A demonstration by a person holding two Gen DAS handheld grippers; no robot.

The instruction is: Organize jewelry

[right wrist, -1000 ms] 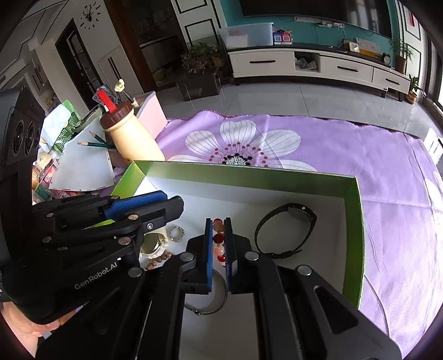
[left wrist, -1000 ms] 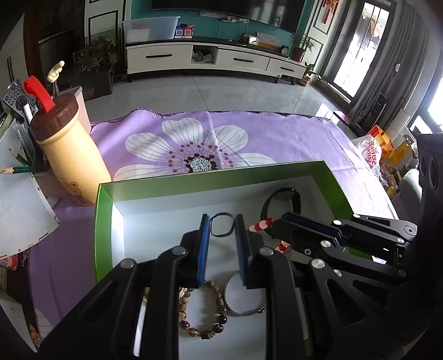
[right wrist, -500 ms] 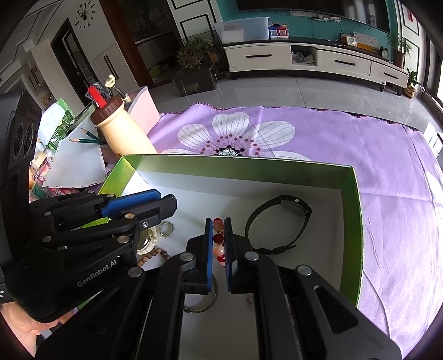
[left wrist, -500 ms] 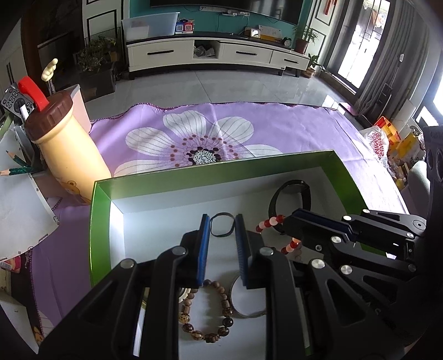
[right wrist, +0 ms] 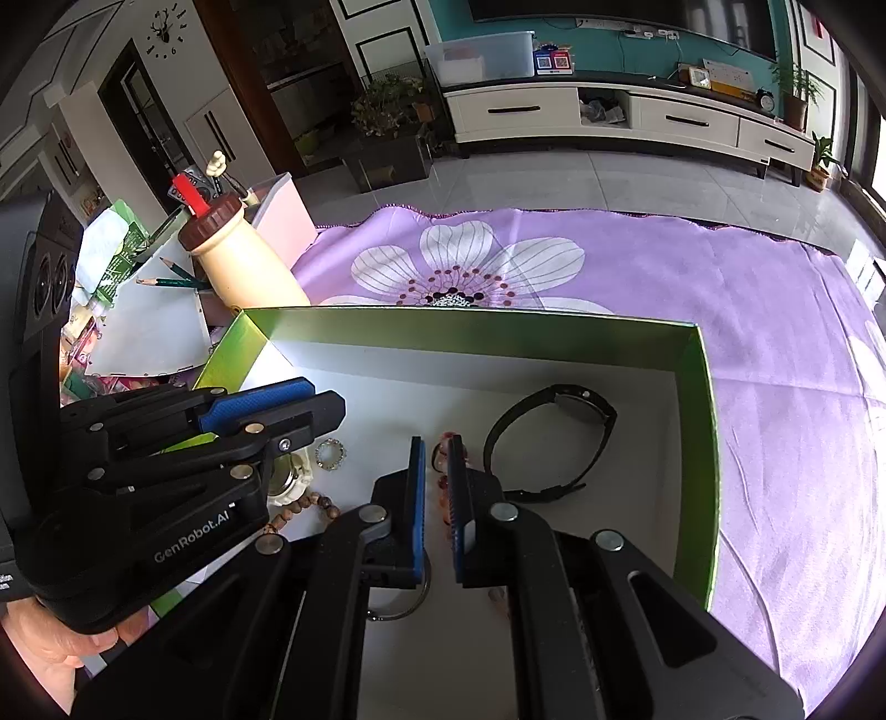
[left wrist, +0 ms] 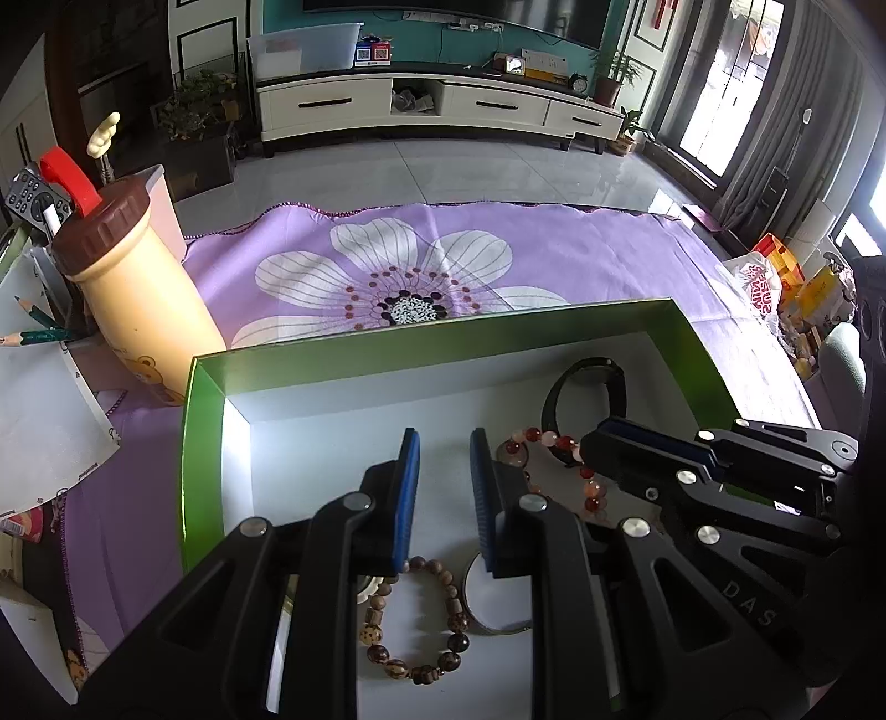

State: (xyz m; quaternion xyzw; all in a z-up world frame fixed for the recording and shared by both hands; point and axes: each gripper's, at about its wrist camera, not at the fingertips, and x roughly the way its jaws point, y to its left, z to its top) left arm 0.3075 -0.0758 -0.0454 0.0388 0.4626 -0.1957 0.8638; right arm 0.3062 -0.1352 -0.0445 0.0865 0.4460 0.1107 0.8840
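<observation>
Red-and-peach beads of a bracelet (left wrist: 545, 443) are pinched in the nearly closed right gripper (right wrist: 434, 471), mid-box beside the black watch (right wrist: 554, 421). Left gripper (left wrist: 443, 471) — slightly parted, empty. Risk: strand snagging the watch strap, or slipping out.

Daylight is coming in through tall windows (left wrist: 714, 83) at right, with grey curtains (left wrist: 797, 127) hanging beside them. Pale floor tiles (left wrist: 470, 171) are reflecting the glare. A white TV cabinet (left wrist: 432, 105) is standing against a teal wall (left wrist: 443, 22). Potted plants (right wrist: 387, 105) are sitting by a dark doorway (right wrist: 138, 116); a clock (right wrist: 166, 39) is hanging above.
</observation>
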